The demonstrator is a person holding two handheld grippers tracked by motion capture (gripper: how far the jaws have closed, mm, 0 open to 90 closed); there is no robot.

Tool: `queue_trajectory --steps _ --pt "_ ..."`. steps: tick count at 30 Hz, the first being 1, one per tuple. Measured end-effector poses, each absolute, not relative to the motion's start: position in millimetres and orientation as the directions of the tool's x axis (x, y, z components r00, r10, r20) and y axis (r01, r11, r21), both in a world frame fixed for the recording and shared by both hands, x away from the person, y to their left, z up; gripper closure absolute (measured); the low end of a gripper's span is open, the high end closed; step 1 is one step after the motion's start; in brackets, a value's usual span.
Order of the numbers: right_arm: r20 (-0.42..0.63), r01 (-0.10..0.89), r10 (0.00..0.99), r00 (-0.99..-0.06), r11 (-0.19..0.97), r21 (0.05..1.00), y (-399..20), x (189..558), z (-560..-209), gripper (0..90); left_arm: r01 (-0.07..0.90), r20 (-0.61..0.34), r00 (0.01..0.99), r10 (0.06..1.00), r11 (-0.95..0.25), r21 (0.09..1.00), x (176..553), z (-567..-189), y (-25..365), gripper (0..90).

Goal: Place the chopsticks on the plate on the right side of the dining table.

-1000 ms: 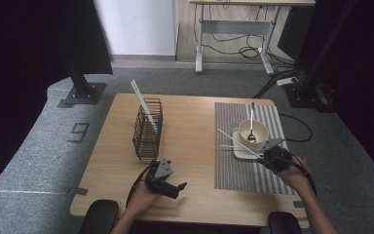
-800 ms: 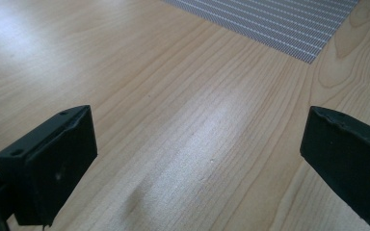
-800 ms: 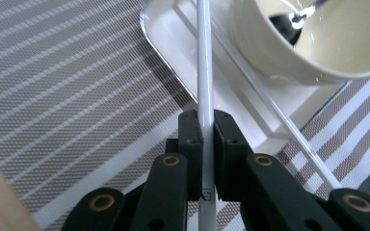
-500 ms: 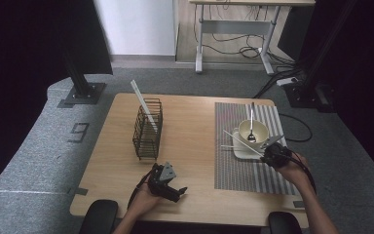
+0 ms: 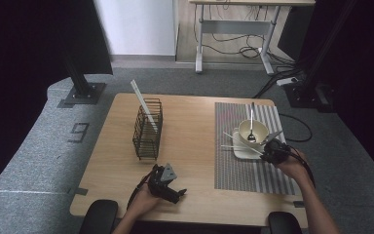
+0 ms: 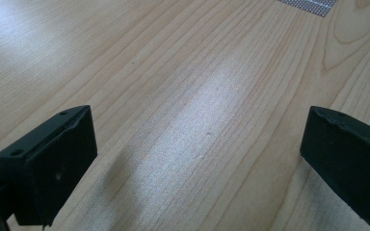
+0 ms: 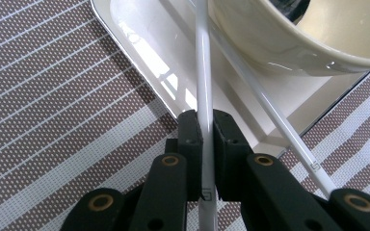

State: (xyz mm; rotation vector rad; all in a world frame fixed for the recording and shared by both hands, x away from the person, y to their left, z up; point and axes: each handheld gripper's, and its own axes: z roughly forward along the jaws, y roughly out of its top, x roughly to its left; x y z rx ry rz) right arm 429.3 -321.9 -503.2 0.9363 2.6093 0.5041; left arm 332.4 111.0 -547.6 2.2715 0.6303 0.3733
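High view: right gripper [image 5: 271,152] at the near edge of the white plate [image 5: 239,152] on the striped mat [image 5: 253,170], clamping a white chopstick [image 5: 241,147]; left gripper [image 5: 168,187] low over the wooden table [image 5: 195,126].

Left gripper view: jaws spread wide, bare wood between.

Right gripper view: jaws pinching the white chopstick [image 7: 204,91]; second chopstick [image 7: 270,118] crossing it beside the bowl [image 7: 289,43].
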Motion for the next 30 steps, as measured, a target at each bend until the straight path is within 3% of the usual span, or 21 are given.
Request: queue_trajectory --steps 20,26,30 --pt "-0.167 0.573 0.694 -0.700 0.686 0.448 -336.1 434.4 -503.7 76.7 0.317 0.092 0.844 0.528 -0.630 0.709 331.8 -548.3 109.0 0.0" --pt "-0.200 0.574 0.704 -0.682 0.684 0.451 -336.9 433.8 -504.7 70.8 0.313 0.096 0.847 0.523 -0.636 0.706 331.5 -548.6 108.4 0.0" --pt "-0.233 0.569 0.710 -0.665 0.683 0.458 -337.3 432.4 -505.3 62.3 0.309 0.101 0.848 0.521 -0.640 0.703 331.2 -548.8 107.9 0.0"
